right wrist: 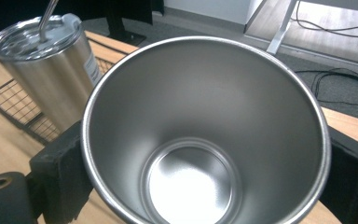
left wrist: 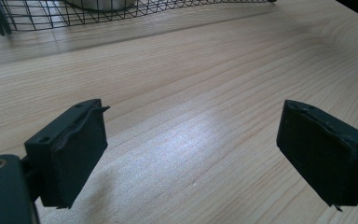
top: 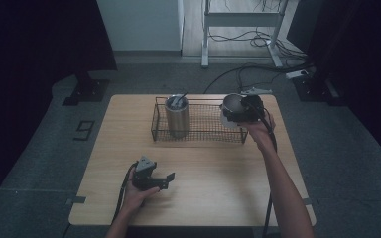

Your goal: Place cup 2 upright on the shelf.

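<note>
Steel cup held at the basket's far right end.
My right tool (right wrist: pixel 205 177) pinches the open, lidless stainless-steel cup (right wrist: pixel 200 140) across its walls; rigid, slick, probably light. Left tool (left wrist: pixel 191 158) spread, empty, over the near tabletop (left wrist: pixel 205 84).

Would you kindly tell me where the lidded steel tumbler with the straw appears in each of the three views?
High view: the lidded steel tumbler with a straw stands upright in the left end of the black wire basket.
Left gripper view: its base peeks in at the top edge, behind the basket mesh.
Right gripper view: upper left, beside the open steel cup.
Shared landmark: the wire basket.
</note>
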{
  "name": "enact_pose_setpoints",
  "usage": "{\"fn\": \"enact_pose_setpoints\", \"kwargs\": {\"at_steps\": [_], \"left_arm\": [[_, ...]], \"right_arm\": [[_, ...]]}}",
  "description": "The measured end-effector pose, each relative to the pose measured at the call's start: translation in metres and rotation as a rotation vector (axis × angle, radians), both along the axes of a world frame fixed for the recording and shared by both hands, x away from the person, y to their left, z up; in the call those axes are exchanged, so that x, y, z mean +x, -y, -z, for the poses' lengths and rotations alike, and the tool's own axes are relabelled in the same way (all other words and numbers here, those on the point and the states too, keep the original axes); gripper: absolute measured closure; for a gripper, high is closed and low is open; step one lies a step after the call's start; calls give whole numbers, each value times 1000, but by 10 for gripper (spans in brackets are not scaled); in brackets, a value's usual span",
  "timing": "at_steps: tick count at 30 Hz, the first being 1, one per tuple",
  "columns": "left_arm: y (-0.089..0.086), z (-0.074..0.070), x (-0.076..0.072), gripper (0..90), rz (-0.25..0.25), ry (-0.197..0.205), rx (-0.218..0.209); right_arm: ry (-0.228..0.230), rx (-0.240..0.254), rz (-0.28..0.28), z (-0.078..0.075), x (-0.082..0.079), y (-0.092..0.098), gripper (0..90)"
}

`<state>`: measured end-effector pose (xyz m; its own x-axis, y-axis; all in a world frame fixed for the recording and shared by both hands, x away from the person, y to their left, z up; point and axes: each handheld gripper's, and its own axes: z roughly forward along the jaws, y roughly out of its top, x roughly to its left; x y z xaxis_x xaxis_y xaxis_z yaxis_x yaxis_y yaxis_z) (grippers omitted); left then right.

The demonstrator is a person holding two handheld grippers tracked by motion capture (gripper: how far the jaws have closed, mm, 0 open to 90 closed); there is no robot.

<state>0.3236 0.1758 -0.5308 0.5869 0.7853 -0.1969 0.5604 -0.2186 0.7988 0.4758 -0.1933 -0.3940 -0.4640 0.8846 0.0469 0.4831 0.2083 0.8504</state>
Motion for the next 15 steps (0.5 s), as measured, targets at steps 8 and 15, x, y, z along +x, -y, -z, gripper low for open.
{"fn": "enact_pose_setpoints", "kwargs": {"at_steps": [8,15], "left_arm": [[1,1,0,85,3,-4,3],[1,3,1,84,3,-8,8]], "right_arm": [[-30,13,4,11,13,1,69],[-51,12,17,16,23,4,68]]}}
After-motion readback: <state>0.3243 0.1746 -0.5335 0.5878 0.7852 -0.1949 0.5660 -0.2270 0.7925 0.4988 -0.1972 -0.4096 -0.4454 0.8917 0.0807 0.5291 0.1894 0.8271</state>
